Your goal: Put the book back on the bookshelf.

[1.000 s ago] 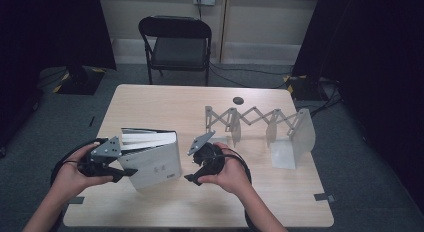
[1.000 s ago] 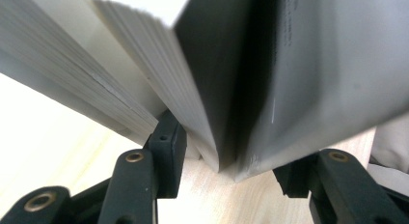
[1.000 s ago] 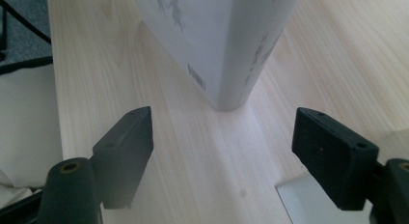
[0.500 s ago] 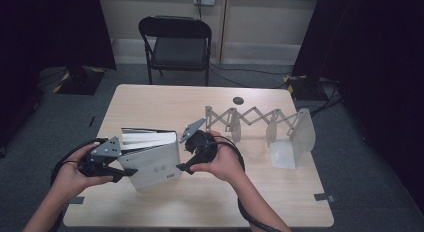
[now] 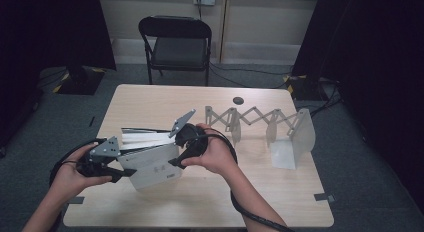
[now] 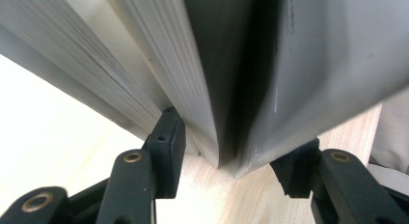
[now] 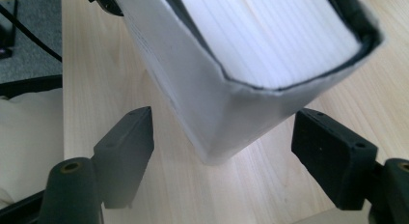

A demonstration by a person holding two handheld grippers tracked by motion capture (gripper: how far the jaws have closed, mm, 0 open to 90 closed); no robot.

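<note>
Two grippers on one thick white book (image 5: 152,164), near-left part of wooden table (image 5: 280,192). Left gripper (image 5: 117,167) low at near left, jaws pinching book's left end (left gripper view: pads pressed on cover and page block, one each side) (image 6: 222,79). Book standing on its lower edge on tabletop, tilted, page edges up and fanning slightly. Right gripper (image 5: 175,159) just right of book's right end, held in right hand (image 5: 212,154), jaws spread wide; in right gripper view, both pads apart from book's corner (image 7: 231,89), gap each side, nothing gripped. Cable trailing from right gripper down along forearm to near edge.

Farther right: white scissor-style expanding rack (image 5: 250,119) stretched across table, larger end plate (image 5: 300,137) at right. Small dark round thing (image 5: 238,100) on far part of table (too small to identify). Beyond far edge: black folding chair (image 5: 175,42), facing table.
</note>
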